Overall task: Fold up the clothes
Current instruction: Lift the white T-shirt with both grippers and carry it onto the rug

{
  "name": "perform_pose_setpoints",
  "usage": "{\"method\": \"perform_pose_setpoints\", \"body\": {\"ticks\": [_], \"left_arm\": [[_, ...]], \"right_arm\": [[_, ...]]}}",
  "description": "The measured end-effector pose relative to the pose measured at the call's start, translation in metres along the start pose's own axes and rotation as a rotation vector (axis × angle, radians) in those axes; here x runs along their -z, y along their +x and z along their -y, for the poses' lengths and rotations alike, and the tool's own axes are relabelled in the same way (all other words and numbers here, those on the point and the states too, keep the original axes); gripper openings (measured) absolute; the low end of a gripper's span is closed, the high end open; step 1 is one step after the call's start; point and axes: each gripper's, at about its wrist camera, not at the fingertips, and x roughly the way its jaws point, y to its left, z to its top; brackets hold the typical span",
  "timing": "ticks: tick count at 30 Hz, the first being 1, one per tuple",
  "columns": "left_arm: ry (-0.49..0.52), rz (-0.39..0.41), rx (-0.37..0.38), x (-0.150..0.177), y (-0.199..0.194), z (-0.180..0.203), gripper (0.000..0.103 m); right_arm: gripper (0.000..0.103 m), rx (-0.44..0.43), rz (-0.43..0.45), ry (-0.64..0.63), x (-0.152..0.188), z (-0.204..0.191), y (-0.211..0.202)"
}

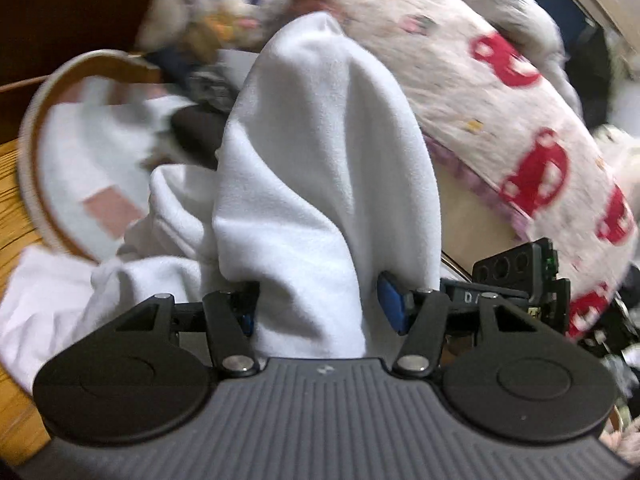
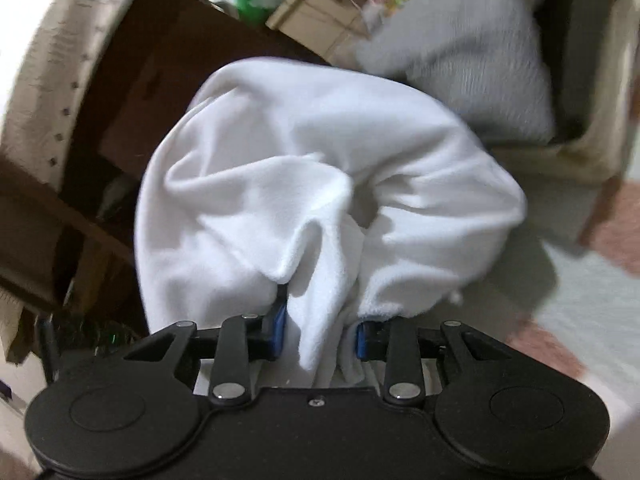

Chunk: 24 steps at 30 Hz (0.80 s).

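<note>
Both tongs (image 1: pixel 316 300) (image 2: pixel 320 332) level, gripping white garment (image 1: pixel 320 160)

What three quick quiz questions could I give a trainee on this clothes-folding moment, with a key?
1. True or false: white cloth lies between the fingers of the left gripper.
2. What is bunched between the right gripper's blue pads? A) a grey towel B) white cloth C) nothing
3. In the left wrist view, what pattern marks the pale fabric to the right of the white cloth?

Key:
1. True.
2. B: white cloth, gathered in folds ahead of the fingers.
3. Red car shapes.
</note>
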Motion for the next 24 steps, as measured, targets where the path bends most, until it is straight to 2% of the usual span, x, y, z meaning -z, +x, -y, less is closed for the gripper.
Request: {"method": "perform_pose_setpoints", "body": {"ticks": [4, 7, 10, 14, 18, 21, 24], "left_arm": [[-0.022, -0.042, 0.076, -0.001, 0.018, 0.026, 0.056], [-0.017, -0.102, 0.15, 0.007, 0.029, 0.05, 0.058], [0.047, -0.144, 0.225, 0.011, 0.043, 0.08, 0.058], [0.122, -0.181, 0.324, 0.016, 0.062, 0.127, 0.058], [0.212, -0.233, 0.43, 0.014, 0.088, 0.182, 0.058], [0.319, -0.257, 0.498, 0.009, 0.112, 0.234, 0.059], [0.388, -0.285, 0.513, 0.01, 0.141, 0.273, 0.064]], "right_arm": [[0.037, 0.057, 0.055, -0.037, 0.005, -0.017, -0.047], [0.037, 0.087, 0.102, 0.019, -0.028, -0.013, -0.077], [0.036, 0.154, 0.123, -0.025, -0.029, -0.026, -0.108], [0.036, 0.21, 0.184, -0.066, -0.027, -0.042, -0.172], [0.036, 0.29, 0.288, -0.082, -0.016, -0.053, -0.238], [0.036, 0.367, 0.379, -0.119, -0.013, -0.067, -0.286], [0.036, 0.436, 0.462, -0.13, -0.018, -0.069, -0.328]]}}
